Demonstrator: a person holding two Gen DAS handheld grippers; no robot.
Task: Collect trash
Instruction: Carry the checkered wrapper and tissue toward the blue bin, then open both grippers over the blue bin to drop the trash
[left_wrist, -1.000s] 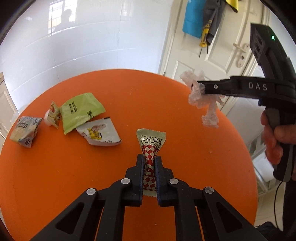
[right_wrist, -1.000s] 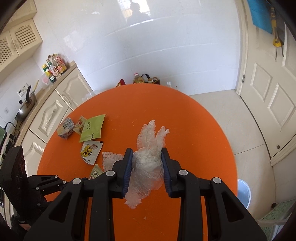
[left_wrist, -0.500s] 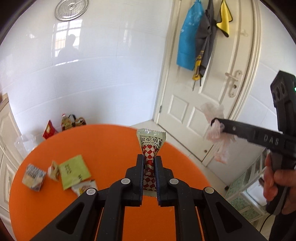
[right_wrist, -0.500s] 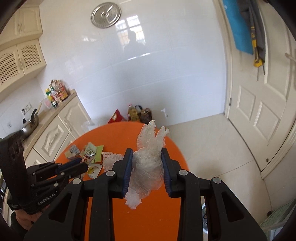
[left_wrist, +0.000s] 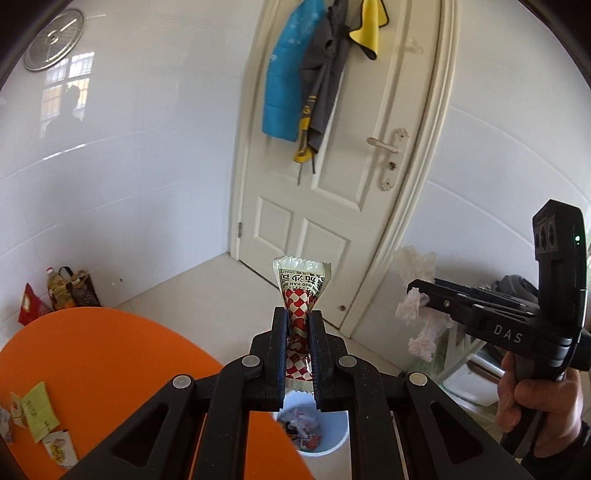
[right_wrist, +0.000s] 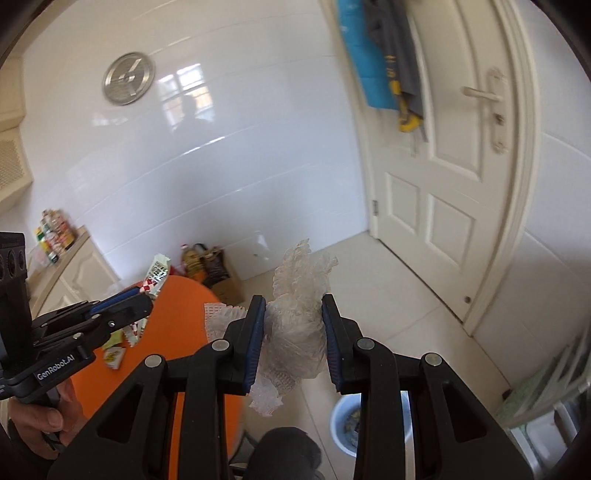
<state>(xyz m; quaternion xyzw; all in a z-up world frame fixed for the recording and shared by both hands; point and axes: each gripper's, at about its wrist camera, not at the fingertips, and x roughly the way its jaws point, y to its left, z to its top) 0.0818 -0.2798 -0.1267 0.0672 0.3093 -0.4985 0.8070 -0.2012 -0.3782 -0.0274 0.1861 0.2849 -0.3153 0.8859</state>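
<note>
Left gripper (left_wrist: 298, 317) is clamped tight on a red-and-white checkered snack wrapper with a pale crimped top (left_wrist: 301, 295); the wrapper sticks up past the fingertips toward 12 o'clock. In the right wrist view the same gripper (right_wrist: 142, 295) sits at 9 o'clock with the wrapper (right_wrist: 157, 275) poking out of its tip, a hand (right_wrist: 40, 421) on its grip.

Right gripper (right_wrist: 293, 314) is clenched on a crumpled clear plastic glove (right_wrist: 299, 317), pads pressing both sides; the glove's fingers fan upward to 12 o'clock and a wrinkled tail hangs below the jaws. A white paper scrap with a red grid print (right_wrist: 221, 317) is bunched against the glove at its 9 o'clock side. In the left wrist view that gripper (left_wrist: 413, 295) is at 3 o'clock, glove (left_wrist: 419, 306) at its tip, hand (left_wrist: 535, 406) on the handle.

Light blue round plastic trash bin (left_wrist: 332, 435) stands on the tiled floor with trash already in it, partly hidden behind the left gripper's fingers, just beside the round orange table (left_wrist: 110, 369). In the right wrist view, the bin (right_wrist: 340, 413) is at 6 o'clock below the glove.

Left on the table at 8 o'clock: a green packet (left_wrist: 38, 410) and a white-and-yellow torn packet (left_wrist: 61, 450), near each other.
</note>
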